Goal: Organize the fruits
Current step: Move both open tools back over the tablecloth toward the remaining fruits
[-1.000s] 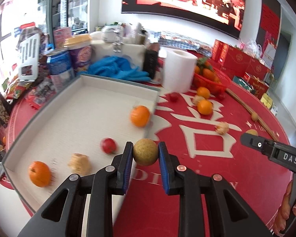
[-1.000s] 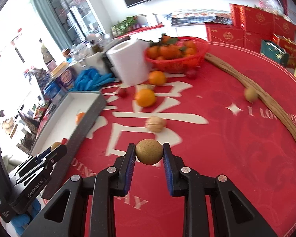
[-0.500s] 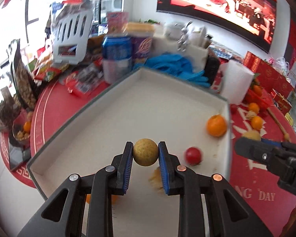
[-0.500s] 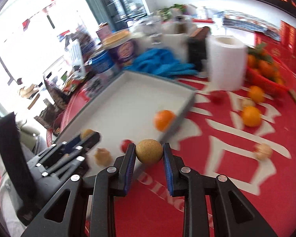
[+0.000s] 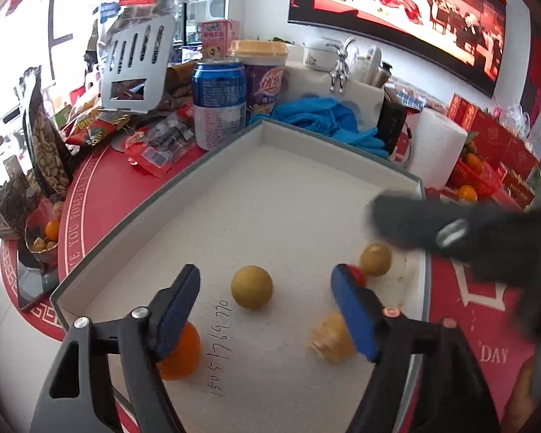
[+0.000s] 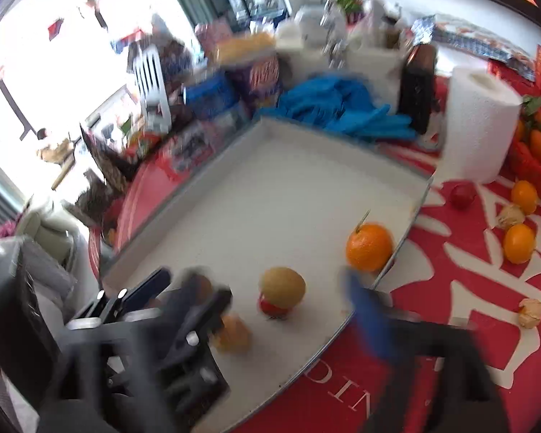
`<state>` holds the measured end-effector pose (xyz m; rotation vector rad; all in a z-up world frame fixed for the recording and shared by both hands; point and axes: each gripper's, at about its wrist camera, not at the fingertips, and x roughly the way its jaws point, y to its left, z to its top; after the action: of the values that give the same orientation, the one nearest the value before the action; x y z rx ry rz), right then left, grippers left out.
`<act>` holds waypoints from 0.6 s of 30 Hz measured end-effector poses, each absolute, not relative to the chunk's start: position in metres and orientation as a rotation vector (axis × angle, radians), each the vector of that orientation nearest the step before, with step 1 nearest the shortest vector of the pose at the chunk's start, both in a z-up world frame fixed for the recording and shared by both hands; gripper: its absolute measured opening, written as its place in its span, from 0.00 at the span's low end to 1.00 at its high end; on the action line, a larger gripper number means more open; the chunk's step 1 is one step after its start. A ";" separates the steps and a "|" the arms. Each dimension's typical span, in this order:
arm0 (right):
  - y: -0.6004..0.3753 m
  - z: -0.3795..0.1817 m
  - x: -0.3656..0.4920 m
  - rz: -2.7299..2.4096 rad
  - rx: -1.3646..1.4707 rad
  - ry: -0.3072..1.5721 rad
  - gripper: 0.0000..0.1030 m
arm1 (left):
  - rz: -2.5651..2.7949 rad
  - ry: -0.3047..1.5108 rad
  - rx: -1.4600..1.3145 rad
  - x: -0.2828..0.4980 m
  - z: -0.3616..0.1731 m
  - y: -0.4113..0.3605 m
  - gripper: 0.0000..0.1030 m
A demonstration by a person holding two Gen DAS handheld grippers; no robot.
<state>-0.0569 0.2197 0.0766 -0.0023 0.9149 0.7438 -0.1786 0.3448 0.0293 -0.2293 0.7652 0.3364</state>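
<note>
White tray (image 5: 306, 166) holds two brown fruits (image 5: 251, 292), oranges (image 6: 369, 247); both tongs (image 5: 267, 310) have just released.

Perhaps a shop — stacked gift boxes (image 5: 501, 144).

Tray (image 5: 234, 151) back half bare

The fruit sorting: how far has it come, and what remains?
Done: the white tray already holds several fruits, among them an orange. In hand: both jaws have just been opening; the left gripper has let go of a brown fruit, the right gripper of another. Left: loose fruits on the red table.
</note>
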 end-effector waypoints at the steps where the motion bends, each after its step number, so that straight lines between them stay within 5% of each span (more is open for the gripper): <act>1: 0.215 0.083 -0.058 0.743 0.001 0.895 0.96 | 0.343 0.775 -0.227 -0.178 0.029 0.345 0.77; 9: 0.126 0.096 -0.046 0.570 0.115 0.853 0.99 | 0.267 0.790 -0.185 -0.178 0.051 0.317 0.77; 18: -0.009 0.046 -0.017 0.144 0.064 0.998 0.99 | -0.064 0.895 -0.112 -0.144 0.066 0.220 0.77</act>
<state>-0.0170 -0.0087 0.0458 0.0639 0.9985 0.1437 -0.1435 0.2200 0.0662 -0.1120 0.8952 -0.0641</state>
